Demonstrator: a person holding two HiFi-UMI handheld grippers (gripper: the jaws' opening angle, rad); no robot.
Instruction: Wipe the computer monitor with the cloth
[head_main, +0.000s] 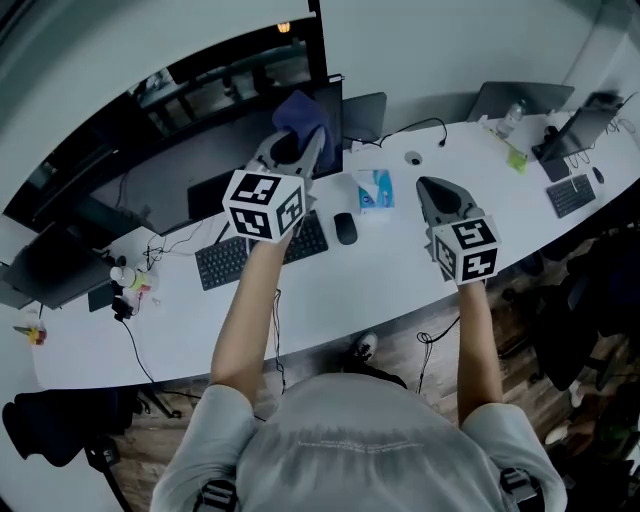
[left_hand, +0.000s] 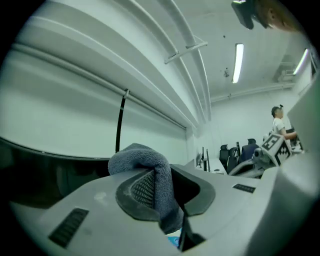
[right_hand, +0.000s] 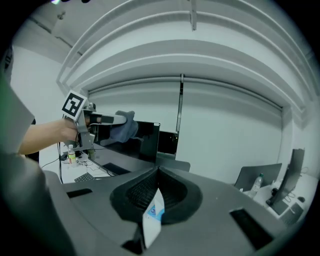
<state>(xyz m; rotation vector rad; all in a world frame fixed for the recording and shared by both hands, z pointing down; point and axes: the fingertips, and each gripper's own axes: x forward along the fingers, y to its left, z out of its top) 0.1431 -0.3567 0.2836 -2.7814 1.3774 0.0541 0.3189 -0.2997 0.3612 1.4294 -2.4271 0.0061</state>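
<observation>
The dark computer monitor (head_main: 200, 160) stands at the back of the white desk (head_main: 380, 280). My left gripper (head_main: 300, 142) is raised in front of the monitor's upper right part, shut on a blue-grey cloth (head_main: 303, 115). In the left gripper view the cloth (left_hand: 142, 157) bulges out over the closed jaws of that gripper (left_hand: 162, 186). The right gripper view shows the cloth (right_hand: 124, 127) at the screen (right_hand: 145, 136). My right gripper (head_main: 432, 188) hovers over the desk to the right, shut (right_hand: 157, 187). A white-and-blue sliver shows in the slit of its jaws; I cannot tell if it is held.
On the desk below the monitor lie a black keyboard (head_main: 262, 250), a mouse (head_main: 344, 228) and a blue-white tissue pack (head_main: 374, 190). Laptops (head_main: 520, 100) and a small keyboard (head_main: 571, 194) sit far right. Bottles (head_main: 125, 275) and cables are at the left. A person (left_hand: 277, 120) stands far off.
</observation>
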